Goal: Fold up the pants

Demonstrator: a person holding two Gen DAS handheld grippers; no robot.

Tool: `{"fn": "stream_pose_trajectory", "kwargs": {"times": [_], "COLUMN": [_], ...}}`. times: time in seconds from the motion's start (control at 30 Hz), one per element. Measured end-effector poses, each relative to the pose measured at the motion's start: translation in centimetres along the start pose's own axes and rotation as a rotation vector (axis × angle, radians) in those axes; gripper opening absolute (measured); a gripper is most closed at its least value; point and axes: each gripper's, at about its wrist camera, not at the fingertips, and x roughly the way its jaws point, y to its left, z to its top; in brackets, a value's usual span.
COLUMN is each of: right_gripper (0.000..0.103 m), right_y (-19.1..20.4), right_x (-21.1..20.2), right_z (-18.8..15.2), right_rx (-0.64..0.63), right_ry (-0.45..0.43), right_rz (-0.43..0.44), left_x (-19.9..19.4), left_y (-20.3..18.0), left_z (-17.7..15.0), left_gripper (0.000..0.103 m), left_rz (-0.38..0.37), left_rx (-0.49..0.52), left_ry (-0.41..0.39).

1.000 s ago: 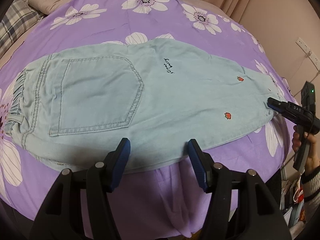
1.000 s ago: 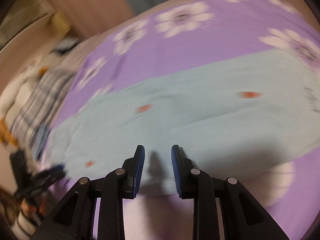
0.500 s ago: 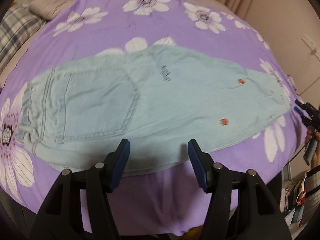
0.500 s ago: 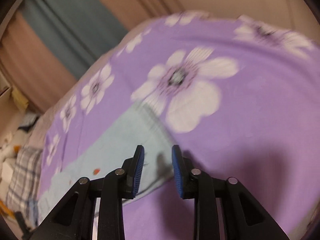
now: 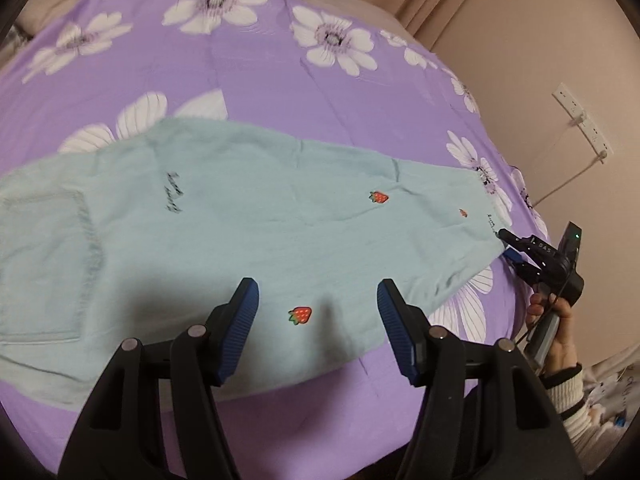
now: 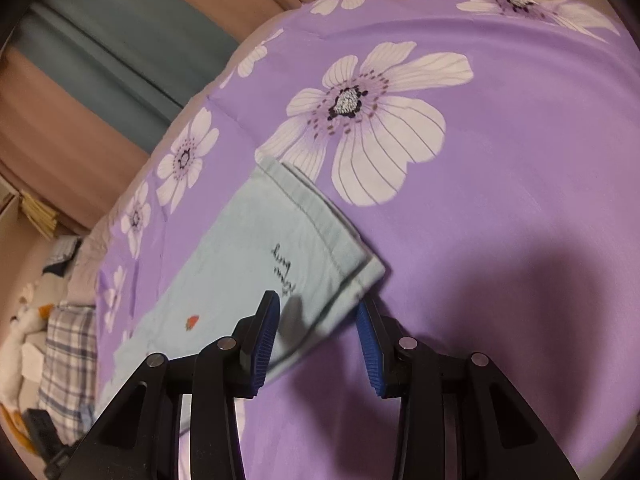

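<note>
A purple flowered bedspread (image 5: 280, 80) covers the bed. Pale blue pants (image 5: 248, 216) lie flat across it, folded lengthwise. The left gripper (image 5: 318, 300) hovers above the leg, jaws apart and empty. The right gripper (image 6: 318, 320) sits at the hem (image 6: 320, 224), jaws apart, the cuff corner between them, unclamped.

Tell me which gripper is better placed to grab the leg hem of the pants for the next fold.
Right. The right gripper is open with the hem corner of the pants just ahead of its fingertips. The left gripper hovers open over mid-leg near a strawberry patch, far from any edge worth grabbing.
</note>
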Motion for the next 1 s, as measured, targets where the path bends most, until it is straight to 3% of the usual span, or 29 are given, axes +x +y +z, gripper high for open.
{"fn": "stream_pose_trajectory", "kwargs": {"times": [0.13, 0.2, 0.27, 0.4, 0.53, 0.67, 0.87, 1.0], "right_gripper": [0.038, 0.021, 0.011, 0.009, 0.009, 0.009, 0.009, 0.009], "right_y": [0.3, 0.9, 2.0, 6.6, 12.5, 16.8, 21.1, 22.2], "right_x": [-0.3, -0.1, -0.2, -1.3, -2.5, -2.7, -0.1, 1.7], "right_z": [-0.5, -0.6, -0.6, -0.9, -2.6, -5.2, -10.4, -13.5], "right_rx": [-0.034, -0.064, -0.116, -0.318, -0.55, -0.683, -0.831, -0.892], "right_ry": [-0.05, -0.075, -0.098, -0.184, -0.223, -0.208, -0.141, -0.063], "right_rz": [-0.017, -0.049, -0.07, -0.102, -0.033, 0.079, 0.124, 0.146], "left_x": [2.4, 2.0, 2.0, 1.9, 1.4, 1.8, 4.4, 7.2], "left_y": [1.9, 1.8, 1.7, 1.6, 0.2, -1.7, -3.8, -3.7], "left_z": [-0.9, -1.1, -0.9, -0.3, 0.9, 2.8, 4.4, 4.3], "left_gripper": [0.057, 0.058, 0.058, 0.058, 0.06, 0.071, 0.075, 0.073], "left_rz": [0.046, 0.039, 0.044, 0.027, -0.111, -0.299, -0.475, -0.525], "left_rx": [-0.065, -0.043, -0.031, -0.064, -0.121, -0.2, -0.306, -0.386], "left_ry": [0.069, 0.055, 0.067, 0.077, 0.043, 0.016, 0.028, 0.107]}}
